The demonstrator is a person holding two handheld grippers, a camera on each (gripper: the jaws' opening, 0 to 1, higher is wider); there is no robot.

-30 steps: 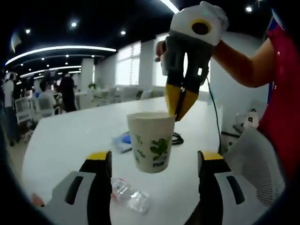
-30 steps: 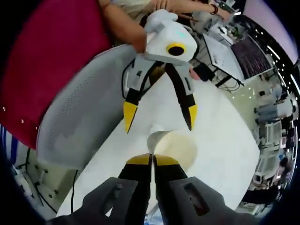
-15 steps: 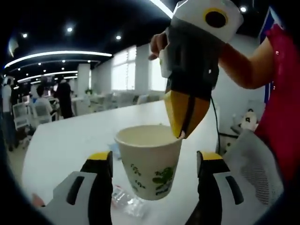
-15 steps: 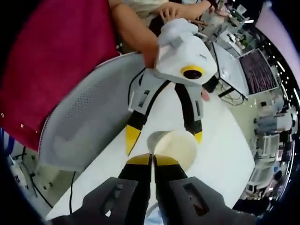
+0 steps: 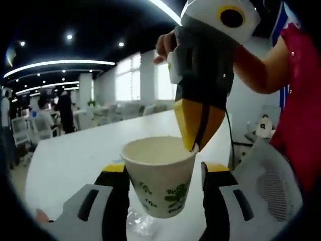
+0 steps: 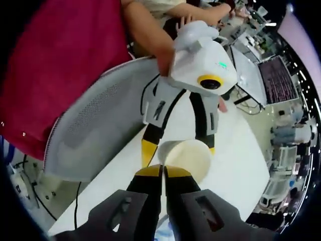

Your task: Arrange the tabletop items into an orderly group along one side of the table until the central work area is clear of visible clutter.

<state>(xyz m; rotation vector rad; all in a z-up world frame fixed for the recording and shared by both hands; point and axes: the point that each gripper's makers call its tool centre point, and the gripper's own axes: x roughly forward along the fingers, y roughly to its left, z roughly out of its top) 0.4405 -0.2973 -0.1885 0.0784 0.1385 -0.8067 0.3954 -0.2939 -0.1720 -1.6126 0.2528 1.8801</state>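
Since the earlier frames we have brought the left tongs up around the paper cup, whose body now sits between their yellow-tipped jaws rather than ahead of them; the jaws stand wide, close beside the cup wall on either side, and whether they touch it we cannot tell. Our right tongs are closed on the cup's rim, pinching the thin wall between their tips, and hold the cup lifted above the white table. In the right gripper view the same tongs show their jaws pressed together at the near edge of the cup, with the left tongs reaching in from above. We judge the cup light, apparently empty, and easily crushed: a rim pinch bends the paper, so a gentle hold around the stiffer middle of the body would serve better. Below the cup lies a crumpled clear plastic wrapper, partly hidden by it. The cup's base and the far side of the table are cut off, a grey mesh chair blocks the near edge, and distant desks are too blurred to read.
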